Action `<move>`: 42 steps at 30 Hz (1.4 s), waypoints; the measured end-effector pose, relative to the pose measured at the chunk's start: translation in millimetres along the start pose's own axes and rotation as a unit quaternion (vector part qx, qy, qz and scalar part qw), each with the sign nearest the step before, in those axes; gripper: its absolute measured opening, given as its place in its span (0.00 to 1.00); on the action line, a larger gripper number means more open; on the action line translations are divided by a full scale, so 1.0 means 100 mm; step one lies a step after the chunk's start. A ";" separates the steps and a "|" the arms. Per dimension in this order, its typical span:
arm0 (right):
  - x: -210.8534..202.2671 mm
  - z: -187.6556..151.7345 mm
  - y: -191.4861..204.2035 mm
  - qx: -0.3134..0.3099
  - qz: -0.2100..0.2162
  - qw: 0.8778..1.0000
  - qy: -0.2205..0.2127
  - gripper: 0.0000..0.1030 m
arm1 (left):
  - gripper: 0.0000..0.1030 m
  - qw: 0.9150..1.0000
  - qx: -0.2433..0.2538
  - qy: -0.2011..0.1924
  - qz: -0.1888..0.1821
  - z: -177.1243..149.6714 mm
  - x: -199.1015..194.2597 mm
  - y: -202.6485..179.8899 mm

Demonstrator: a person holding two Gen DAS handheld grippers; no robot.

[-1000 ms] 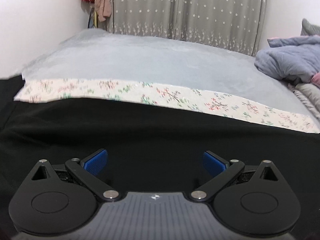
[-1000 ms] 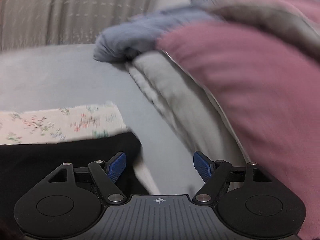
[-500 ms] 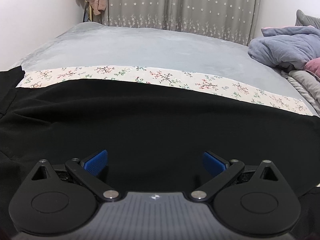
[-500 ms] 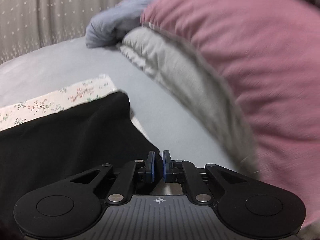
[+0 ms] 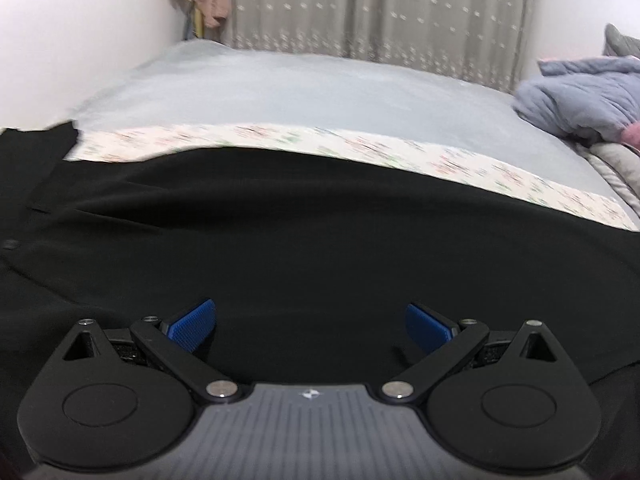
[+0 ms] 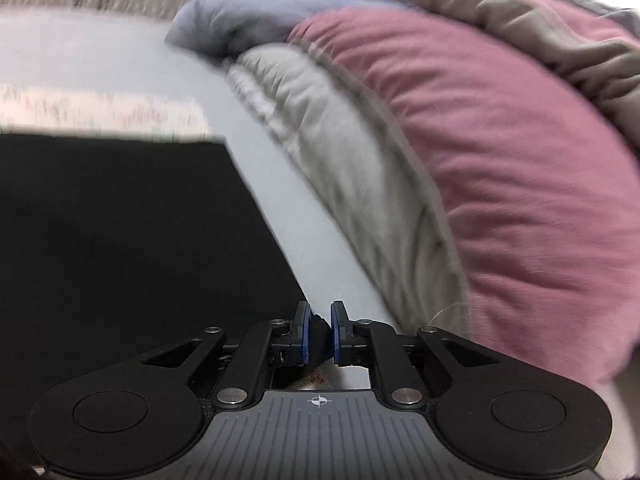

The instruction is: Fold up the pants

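Observation:
Black pants (image 5: 320, 220) lie spread across the bed and fill the lower half of the left wrist view. My left gripper (image 5: 308, 316) hovers open just above them, with only the flat cloth beneath its blue pads (image 5: 192, 320). In the right wrist view the pants (image 6: 120, 220) cover the left side, their right edge running down to my right gripper (image 6: 319, 320). A dark fold of that edge sits pinched between its nearly closed pads, and its jaws are opening slightly.
A floral cloth strip (image 5: 360, 148) lies under the pants on the grey-blue bedsheet (image 5: 300, 88). A blue-grey quilt (image 5: 580, 96), a grey quilt (image 6: 340, 140) and a pink quilt (image 6: 500, 160) pile up at the right. A curtain (image 5: 380, 8) hangs behind the bed.
My right gripper went from wide open to closed on the pants' right edge while sinking towards the bed. The left gripper shifted sideways over the pants and stayed open.

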State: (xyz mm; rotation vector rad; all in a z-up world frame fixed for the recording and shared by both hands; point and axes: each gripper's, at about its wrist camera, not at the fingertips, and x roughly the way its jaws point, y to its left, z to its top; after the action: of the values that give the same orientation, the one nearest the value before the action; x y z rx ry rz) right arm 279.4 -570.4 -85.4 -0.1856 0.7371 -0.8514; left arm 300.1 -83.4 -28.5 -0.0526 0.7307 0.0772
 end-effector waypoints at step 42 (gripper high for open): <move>-2.71 1.32 4.18 -0.304 0.467 0.810 -0.184 0.00 | 0.28 0.999 -0.023 -0.029 -0.001 1.05 1.32 2.69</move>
State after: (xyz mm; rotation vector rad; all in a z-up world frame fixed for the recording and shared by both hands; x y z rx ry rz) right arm 507.4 -111.9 -26.8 -0.4919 0.6016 0.3899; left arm 443.7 199.2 -44.2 -0.0947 0.6708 0.0926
